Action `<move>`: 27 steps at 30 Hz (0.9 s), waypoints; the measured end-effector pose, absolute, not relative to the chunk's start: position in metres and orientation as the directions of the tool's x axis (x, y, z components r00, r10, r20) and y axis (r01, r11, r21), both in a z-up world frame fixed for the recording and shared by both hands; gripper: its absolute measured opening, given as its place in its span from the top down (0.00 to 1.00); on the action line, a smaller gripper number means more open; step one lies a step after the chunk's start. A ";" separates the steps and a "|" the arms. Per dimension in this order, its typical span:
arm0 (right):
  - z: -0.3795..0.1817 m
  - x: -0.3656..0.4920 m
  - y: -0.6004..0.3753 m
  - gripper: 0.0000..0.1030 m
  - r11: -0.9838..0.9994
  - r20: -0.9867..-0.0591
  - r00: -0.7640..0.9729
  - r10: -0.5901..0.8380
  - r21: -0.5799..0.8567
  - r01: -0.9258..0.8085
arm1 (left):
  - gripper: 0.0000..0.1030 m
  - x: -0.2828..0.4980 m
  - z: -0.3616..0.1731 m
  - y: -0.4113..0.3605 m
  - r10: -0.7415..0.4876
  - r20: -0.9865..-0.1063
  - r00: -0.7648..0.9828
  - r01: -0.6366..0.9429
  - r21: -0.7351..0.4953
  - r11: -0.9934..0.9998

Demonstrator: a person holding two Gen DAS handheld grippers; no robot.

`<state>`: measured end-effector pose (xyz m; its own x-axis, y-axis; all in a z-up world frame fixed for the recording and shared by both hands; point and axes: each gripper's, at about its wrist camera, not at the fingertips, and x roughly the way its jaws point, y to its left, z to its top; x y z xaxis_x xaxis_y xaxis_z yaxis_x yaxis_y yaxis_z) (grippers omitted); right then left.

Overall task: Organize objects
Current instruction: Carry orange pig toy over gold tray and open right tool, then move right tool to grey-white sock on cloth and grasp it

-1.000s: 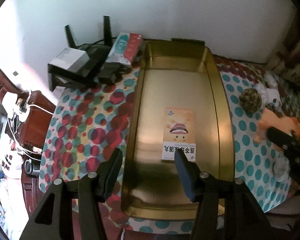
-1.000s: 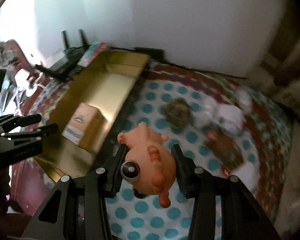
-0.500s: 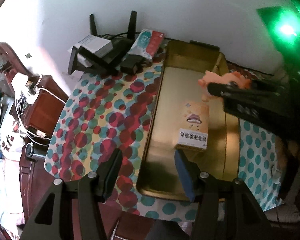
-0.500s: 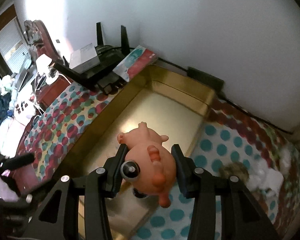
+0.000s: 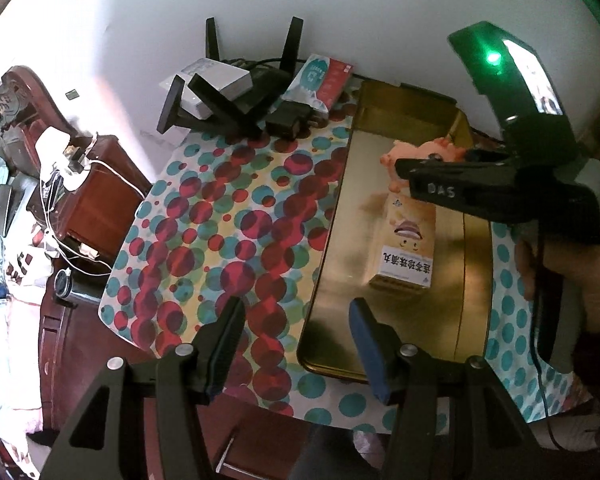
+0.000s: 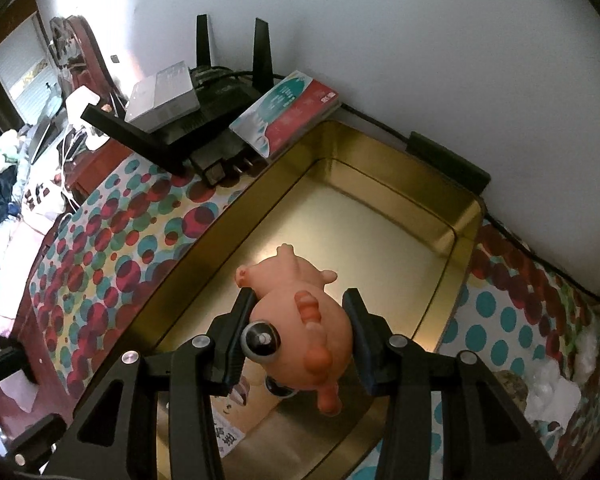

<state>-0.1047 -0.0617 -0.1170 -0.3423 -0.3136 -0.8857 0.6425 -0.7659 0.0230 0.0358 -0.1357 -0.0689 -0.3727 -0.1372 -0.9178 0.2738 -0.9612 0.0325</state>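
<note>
Right now your right tongs are clamped on the pig toy, one pad on each side of its round belly. The pig hangs in the air over the gold tray, above the tray's far half, near the tabletop's back edge by the wall. Your left tongs stand apart with nothing between them, low over the near end of the tray.

Watch out here. The pig looks soft, smooth and rubbery, and it is fat and rounded, so it could pop out of the pads if you squeeze harder or tip your hand. If you let go from this high, I think it may bounce on the hard shiny floor of the tray and roll. It could also land on the small box already lying in the tray near its middle, and knock it.

The tray is metal, long, with straight low walls and rounded corners. The box is cardboard with flat sides and a cartoon face. The cloth on the tabletop is smooth with red and teal dots. A black router with stiff aerials sits at the back left corner.
</note>
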 end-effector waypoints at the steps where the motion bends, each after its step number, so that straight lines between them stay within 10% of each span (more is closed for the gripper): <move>1: -0.118 -0.105 -0.063 0.59 -0.764 -0.887 -0.341 -0.311 0.021 0.644 | 0.46 0.036 -0.068 -0.135 -0.136 -0.917 -0.376 0.272 0.031 -0.962; 27: -0.117 -0.103 -0.059 0.44 -0.806 -0.873 -0.394 -0.288 -0.002 0.593 | 0.46 0.035 -0.041 -0.114 -0.083 -0.886 -0.457 0.163 0.008 -0.987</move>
<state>-0.1035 -0.0588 -0.1170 -0.3937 -0.2878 -0.8730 0.5926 -0.8055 -0.0017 0.0347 -0.1136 -0.0415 -0.4567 -0.0830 -0.8857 0.1629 -0.9866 0.0084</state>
